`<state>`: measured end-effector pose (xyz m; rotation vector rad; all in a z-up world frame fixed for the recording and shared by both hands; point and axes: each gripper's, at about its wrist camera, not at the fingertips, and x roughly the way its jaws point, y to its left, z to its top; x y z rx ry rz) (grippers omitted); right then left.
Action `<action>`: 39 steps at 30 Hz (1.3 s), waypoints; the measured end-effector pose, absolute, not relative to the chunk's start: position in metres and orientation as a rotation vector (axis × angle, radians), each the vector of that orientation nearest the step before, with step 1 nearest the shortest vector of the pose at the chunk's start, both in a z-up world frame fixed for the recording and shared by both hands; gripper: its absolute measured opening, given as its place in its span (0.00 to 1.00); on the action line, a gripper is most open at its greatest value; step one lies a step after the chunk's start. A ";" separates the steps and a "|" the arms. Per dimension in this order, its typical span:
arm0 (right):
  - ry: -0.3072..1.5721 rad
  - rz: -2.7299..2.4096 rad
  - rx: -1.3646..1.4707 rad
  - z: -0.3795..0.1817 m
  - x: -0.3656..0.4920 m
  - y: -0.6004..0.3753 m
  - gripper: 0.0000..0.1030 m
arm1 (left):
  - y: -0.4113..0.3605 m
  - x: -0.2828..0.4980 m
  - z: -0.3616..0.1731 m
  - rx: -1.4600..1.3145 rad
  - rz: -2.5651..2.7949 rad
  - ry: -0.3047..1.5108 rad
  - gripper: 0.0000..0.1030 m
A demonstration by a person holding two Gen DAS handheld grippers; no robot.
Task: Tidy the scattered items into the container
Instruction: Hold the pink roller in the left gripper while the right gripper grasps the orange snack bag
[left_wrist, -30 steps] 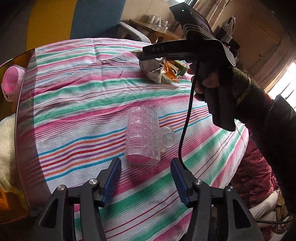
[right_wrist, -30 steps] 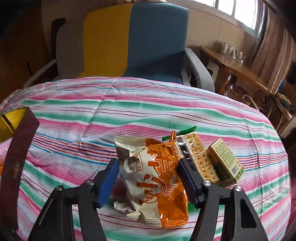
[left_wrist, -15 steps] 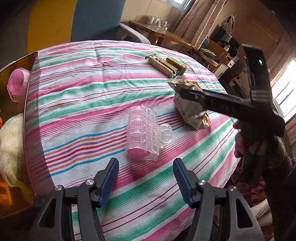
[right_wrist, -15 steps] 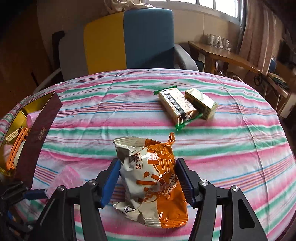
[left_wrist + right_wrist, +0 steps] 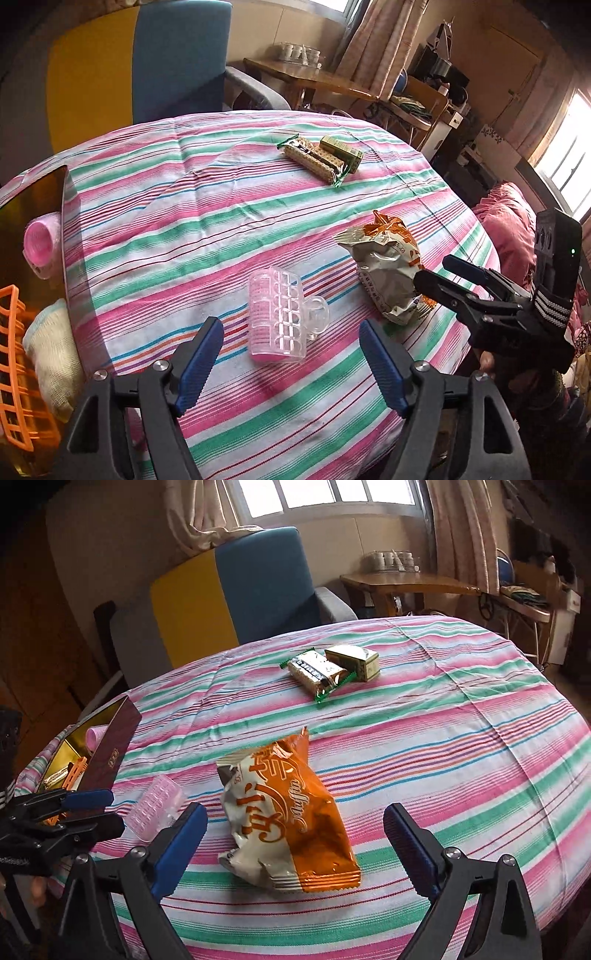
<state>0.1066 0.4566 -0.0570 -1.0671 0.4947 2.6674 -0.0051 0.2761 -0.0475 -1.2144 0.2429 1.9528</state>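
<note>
Both jaws are opening with nothing between them: the left gripper (image 5: pixel 291 363) faces the light, stiff, slippery hair roller (image 5: pixel 277 315), the right gripper (image 5: pixel 293 847) the soft, crinkly muffin bag (image 5: pixel 291 812), best pinched across its middle, on the near tabletop (image 5: pixel 461 746)

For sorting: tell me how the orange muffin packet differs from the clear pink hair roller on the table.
The muffin packet is an opaque, crinkled orange-and-white foil bag; the hair roller is rigid, see-through pink plastic with a grid shell and a clip loop. The muffin packet is the larger and lies flat, while the hair roller is a small cylinder on its side. Both rest loose on the striped tablecloth, outside the container.
</note>
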 end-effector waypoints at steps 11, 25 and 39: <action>0.625 2.629 -1.051 -0.076 0.121 0.470 0.98 | 0.305 -0.017 -0.073 -1.292 1.960 0.343 0.75; 0.643 2.652 -1.019 -0.067 0.117 0.470 1.00 | 0.284 -0.015 -0.082 -1.294 1.967 0.252 0.58; 0.424 2.675 -1.207 -0.070 0.056 0.458 0.99 | 0.287 -0.012 -0.084 -1.272 1.982 0.277 0.59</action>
